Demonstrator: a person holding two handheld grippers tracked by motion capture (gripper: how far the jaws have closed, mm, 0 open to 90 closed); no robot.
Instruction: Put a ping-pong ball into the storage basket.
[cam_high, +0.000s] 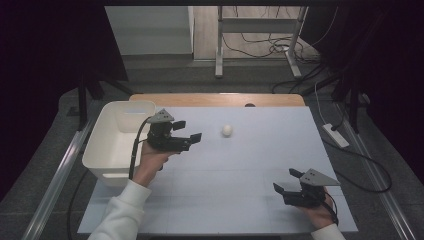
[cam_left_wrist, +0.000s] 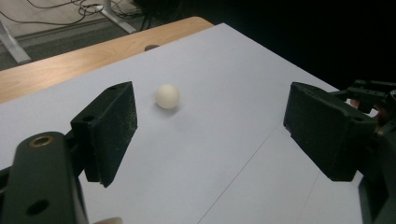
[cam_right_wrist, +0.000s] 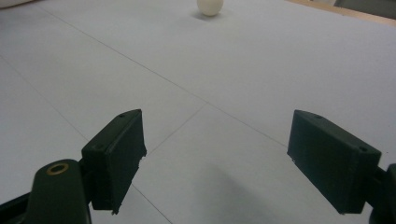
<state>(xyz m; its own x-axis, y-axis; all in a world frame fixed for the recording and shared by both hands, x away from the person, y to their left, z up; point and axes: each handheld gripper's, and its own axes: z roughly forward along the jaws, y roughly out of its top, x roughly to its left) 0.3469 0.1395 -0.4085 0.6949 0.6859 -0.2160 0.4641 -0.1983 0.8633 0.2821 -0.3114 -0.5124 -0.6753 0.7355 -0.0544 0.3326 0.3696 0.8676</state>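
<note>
Toward the desk's far edge the white ball (cam_high: 227, 130) lies free, not yet picked up, just ahead of the left gripper (cam_high: 189, 131), jaws wide and empty; the right gripper (cam_high: 286, 181) waits open at the near right corner.
</note>
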